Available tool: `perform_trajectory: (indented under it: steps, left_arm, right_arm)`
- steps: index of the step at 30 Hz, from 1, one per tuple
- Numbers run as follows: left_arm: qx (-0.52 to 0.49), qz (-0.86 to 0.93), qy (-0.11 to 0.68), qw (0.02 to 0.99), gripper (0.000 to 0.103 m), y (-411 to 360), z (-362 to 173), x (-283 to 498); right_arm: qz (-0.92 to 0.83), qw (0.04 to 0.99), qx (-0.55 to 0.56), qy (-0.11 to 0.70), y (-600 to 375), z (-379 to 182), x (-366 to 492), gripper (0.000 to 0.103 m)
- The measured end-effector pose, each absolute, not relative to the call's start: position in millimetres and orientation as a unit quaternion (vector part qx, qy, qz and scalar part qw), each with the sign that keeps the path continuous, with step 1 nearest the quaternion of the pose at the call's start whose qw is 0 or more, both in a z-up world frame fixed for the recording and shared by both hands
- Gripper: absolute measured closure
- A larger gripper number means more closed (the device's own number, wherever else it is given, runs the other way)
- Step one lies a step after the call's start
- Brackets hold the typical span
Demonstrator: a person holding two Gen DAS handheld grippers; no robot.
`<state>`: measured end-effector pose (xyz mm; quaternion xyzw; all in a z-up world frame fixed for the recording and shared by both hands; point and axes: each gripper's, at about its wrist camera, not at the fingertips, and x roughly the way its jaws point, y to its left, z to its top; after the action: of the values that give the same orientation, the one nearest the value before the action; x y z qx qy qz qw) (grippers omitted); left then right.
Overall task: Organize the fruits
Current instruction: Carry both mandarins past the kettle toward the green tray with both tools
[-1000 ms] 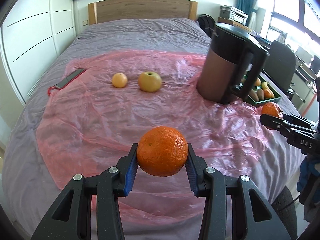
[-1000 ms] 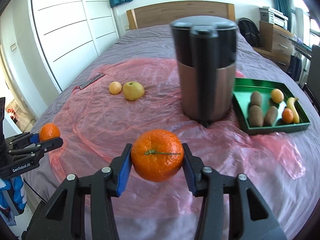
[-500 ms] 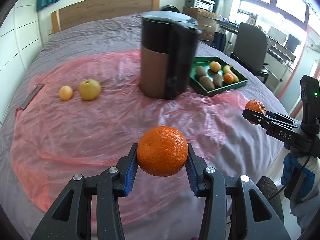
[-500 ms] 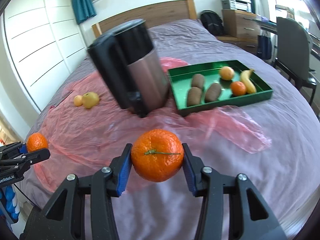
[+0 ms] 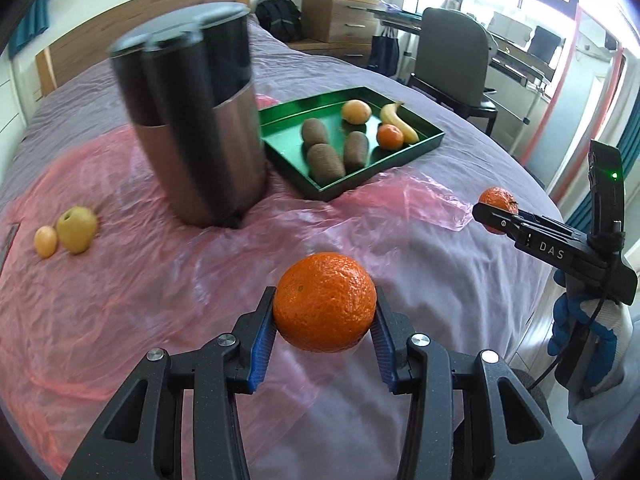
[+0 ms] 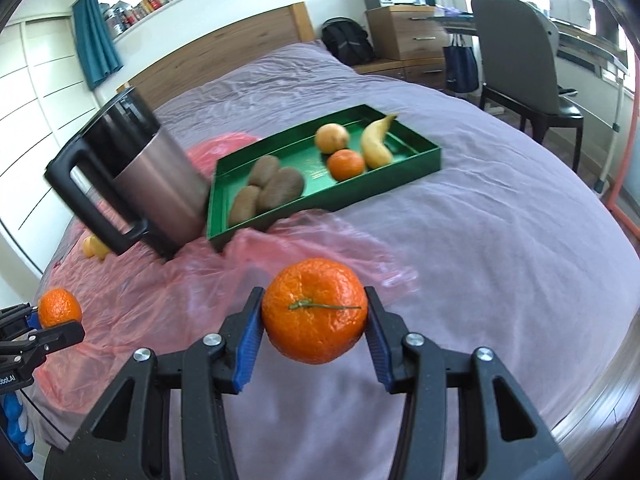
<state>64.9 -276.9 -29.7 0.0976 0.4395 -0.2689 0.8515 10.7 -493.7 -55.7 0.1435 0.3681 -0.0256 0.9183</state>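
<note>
"DAS" on right tongs (image 5: 495,210); "bot.AI" on left tongs (image 6: 48,322)

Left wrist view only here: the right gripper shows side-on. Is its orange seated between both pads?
Observer: Yes. The right wrist view shows the right gripper with a blue pad on each side of its orange.
Operator: Stem end visible?
Observer: It faces the camera, with a thin green stalk lying across it.
Operator: Which way does the kettle handle point?
Observer: From there the kettle shows its handle on the side away from the green tray.
</note>
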Motion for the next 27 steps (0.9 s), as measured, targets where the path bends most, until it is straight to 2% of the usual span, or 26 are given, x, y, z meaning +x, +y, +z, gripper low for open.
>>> perform_trajectory:
  steps: [11, 27]
  left_arm:
    - [0.108, -0.295, 0.434, 0.844, 0.064, -345, -38, 114]
    - [0.111, -0.285, 0.406, 0.861, 0.064, -434, -48, 227]
  right_arm:
    - [-0.044, 0.927, 0.151, 0.341, -544, -59, 57, 0.026]
    - [-0.015, 0.943, 0.106, 0.316, -561, -38, 187, 0.026]
